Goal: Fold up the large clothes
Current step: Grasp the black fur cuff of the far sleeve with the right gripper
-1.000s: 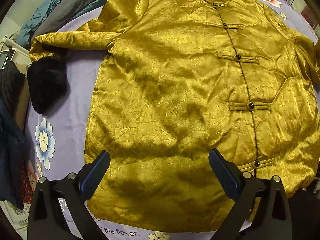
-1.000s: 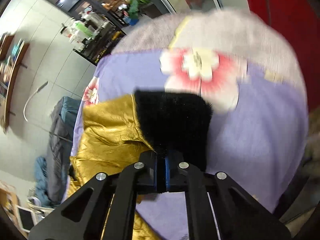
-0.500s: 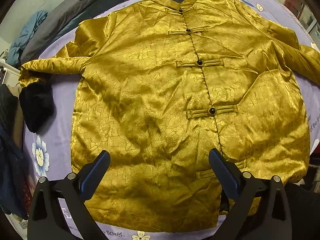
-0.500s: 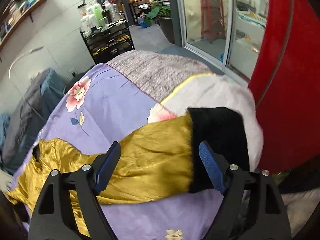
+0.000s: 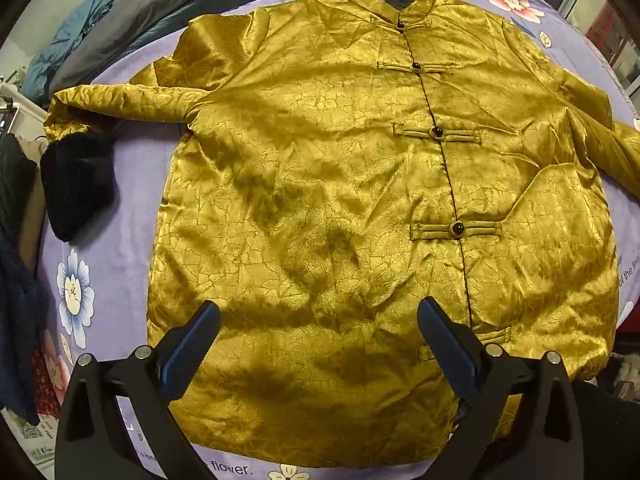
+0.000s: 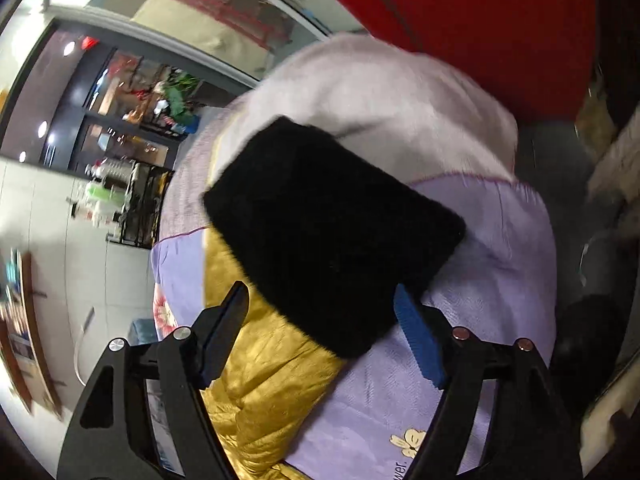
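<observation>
Left wrist view: the big gold jacket lies flat, front up, buttons done, on the purple flower sheet & fills most of the frame. No fold is made yet, so I think the job is only at the start: sleeves in, sides in, then bottom up are all left to do. One sleeve sticks out to the upper left w/ its black fluffy cuff bent down at the left edge. The other sleeve runs off the right edge. The left gripper is at the bottom of the frame, jaws wide, nothing in them, above the jacket's bottom part. Dark coats are piled at the top left, past the sheet. Right wrist view: blurry. The right gripper is at the bottom, jaws wide & they have just been closing a bit. The other black cuff sits in the middle, its near end between the jaws, but I can't see the pads press it. Gold sleeve is at lower left. Room: a red thing top right, a shelf w/ bottles at left, pale floor.
</observation>
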### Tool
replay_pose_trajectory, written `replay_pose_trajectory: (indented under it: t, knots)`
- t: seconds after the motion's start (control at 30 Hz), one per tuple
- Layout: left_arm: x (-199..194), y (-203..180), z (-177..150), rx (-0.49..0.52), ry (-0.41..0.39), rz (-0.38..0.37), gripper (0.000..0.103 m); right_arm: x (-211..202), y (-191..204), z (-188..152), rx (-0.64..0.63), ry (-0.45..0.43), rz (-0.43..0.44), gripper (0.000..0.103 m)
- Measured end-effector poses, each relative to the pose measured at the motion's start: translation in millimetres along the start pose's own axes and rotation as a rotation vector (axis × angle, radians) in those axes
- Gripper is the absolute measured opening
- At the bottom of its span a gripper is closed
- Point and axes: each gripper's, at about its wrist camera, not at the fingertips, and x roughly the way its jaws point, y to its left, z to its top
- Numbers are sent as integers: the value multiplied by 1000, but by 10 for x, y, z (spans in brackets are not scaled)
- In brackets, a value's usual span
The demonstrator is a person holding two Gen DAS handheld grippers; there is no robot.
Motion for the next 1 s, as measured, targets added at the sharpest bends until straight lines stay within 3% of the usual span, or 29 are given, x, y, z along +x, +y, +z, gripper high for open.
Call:
replay_pose_trajectory:
  t: [0.13, 0.17, 0.2, 0.27, 0.43, 0.5, 0.57, 0.63, 0.7, 0.8, 0.83, 0.93, 1.0]
  knots:
    - [12, 5, -35, 11, 5, 0, 97, 85, -47, 74, 43, -13, 1, 69]
    - [22, 9, -47, 11, 8, -2, 97, 105, 17, 106, 35, -12, -1, 64]
    - [36, 14, -57, 11, 12, -4, 97, 109, 50, 127, 17, -12, -20, 40]
    - [55, 18, -74, 7, 16, -3, 97, 120, 161, 153, -67, -4, -59, 11]
    - [64, 66, -73, -14, 11, -15, 97, -177, 702, -59, -379, -28, -92, 4]
    - [60, 79, -56, -19, 4, -20, 97, -282, 958, -182, -458, -5, -17, 0]
    - [47, 88, -42, -26, -6, -24, 97, -400, 1204, -288, -517, 5, 22, 1]
    - [44, 97, -24, -34, -10, -33, 97, -530, 1586, -511, -678, -7, 52, 1]
    - [44, 91, -6, -35, -11, -37, 97, -568, 1914, -756, -779, 39, 121, 0]
    - [0, 118, 8, -34, -36, -29, 97, -589, 2123, -883, -791, 36, 82, 1]
    - [-8, 135, 3, -40, -40, -29, 97, -578, 2065, -833, -754, 24, 62, 8]
    - [-10, 222, -24, -70, -44, -24, 97, -498, 1718, -569, -551, -21, -18, 60]
    - [31, 296, -59, -102, -31, -25, 97, -519, 1242, -414, -380, -2, -22, 62]
